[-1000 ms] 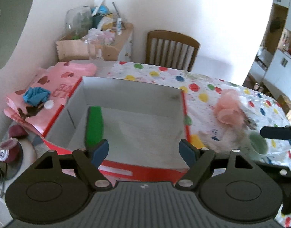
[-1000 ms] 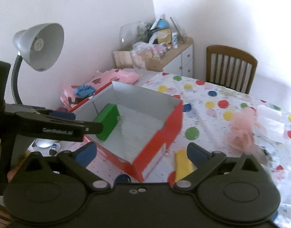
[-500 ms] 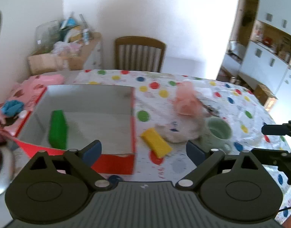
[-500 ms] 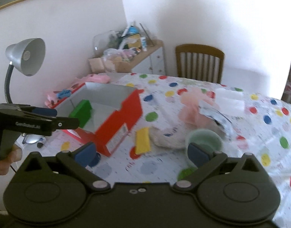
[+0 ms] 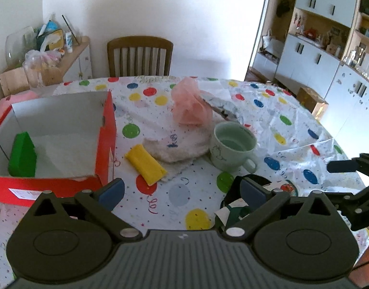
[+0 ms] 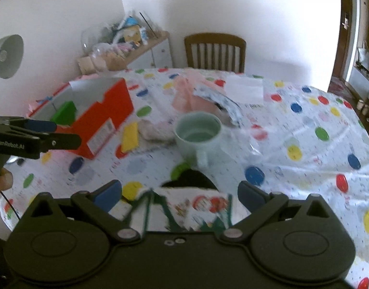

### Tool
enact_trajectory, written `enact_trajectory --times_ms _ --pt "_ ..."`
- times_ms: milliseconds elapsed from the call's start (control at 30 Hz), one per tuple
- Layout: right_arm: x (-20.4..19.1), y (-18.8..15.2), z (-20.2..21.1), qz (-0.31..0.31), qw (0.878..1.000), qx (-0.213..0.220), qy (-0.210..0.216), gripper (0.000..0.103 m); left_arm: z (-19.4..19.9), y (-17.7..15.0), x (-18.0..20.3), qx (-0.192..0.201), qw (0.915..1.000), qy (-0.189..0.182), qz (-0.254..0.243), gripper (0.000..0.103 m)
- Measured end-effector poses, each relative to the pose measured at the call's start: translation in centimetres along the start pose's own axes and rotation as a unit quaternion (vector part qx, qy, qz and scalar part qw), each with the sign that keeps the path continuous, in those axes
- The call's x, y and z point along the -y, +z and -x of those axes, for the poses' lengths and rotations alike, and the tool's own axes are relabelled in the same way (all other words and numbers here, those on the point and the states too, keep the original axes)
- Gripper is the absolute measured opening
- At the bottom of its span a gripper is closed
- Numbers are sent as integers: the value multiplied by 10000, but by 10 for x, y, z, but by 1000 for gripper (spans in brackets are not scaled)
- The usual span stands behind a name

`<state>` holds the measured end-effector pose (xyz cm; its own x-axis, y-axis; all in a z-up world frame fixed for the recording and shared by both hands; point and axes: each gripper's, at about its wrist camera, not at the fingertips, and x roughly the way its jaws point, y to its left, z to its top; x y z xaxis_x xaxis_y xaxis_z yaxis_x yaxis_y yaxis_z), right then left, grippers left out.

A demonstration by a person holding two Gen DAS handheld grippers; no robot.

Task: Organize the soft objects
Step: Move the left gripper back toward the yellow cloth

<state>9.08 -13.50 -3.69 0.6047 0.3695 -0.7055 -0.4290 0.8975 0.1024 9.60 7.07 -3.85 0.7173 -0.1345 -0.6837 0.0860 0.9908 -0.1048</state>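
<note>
Your tablecloth (image 5: 268,110) looks like thin glossy plastic, crinkled at the right of the frame and catching the light. The box (image 5: 107,130) is cardboard, matt red outside, plain grey-white inside. That green block (image 5: 23,154) in it and the yellow one (image 5: 146,161) both read as matt foam or sponge. The white cloth (image 5: 179,144) is fuzzy terry, the pink thing (image 5: 191,106) is sheer mesh. Your cup (image 5: 232,147) is smooth glazed ceramic. The chair (image 5: 140,55) up top is varnished wood. The lamp (image 6: 7,56), upper left in the right view, is dull metal.
</note>
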Motion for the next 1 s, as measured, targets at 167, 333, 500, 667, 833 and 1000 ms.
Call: enact_trajectory --times_ms 167,333,500,667,833,1000 --pt "15 -13 -14 -84 9997 -224 -103 100 -23 -11 3 -49 9996 219 156 103" --pt "27 -23 -26 -134 9990 -418 -98 94 -53 -11 -3 -111 9974 573 415 103" --pt "34 -27 -34 -52 9985 -540 -81 90 -77 -3 -7 -75 9936 933 631 103" --pt "42 -27 -44 -52 9980 -628 -51 84 -102 6 0 -52 9915 1113 678 103" --pt "46 -29 -53 -15 9972 -741 -55 79 -129 11 1 -176 9869 1417 756 102" --pt "53 -31 -60 -7 9966 -820 -55 76 -144 13 0 -145 9843 1588 753 97"
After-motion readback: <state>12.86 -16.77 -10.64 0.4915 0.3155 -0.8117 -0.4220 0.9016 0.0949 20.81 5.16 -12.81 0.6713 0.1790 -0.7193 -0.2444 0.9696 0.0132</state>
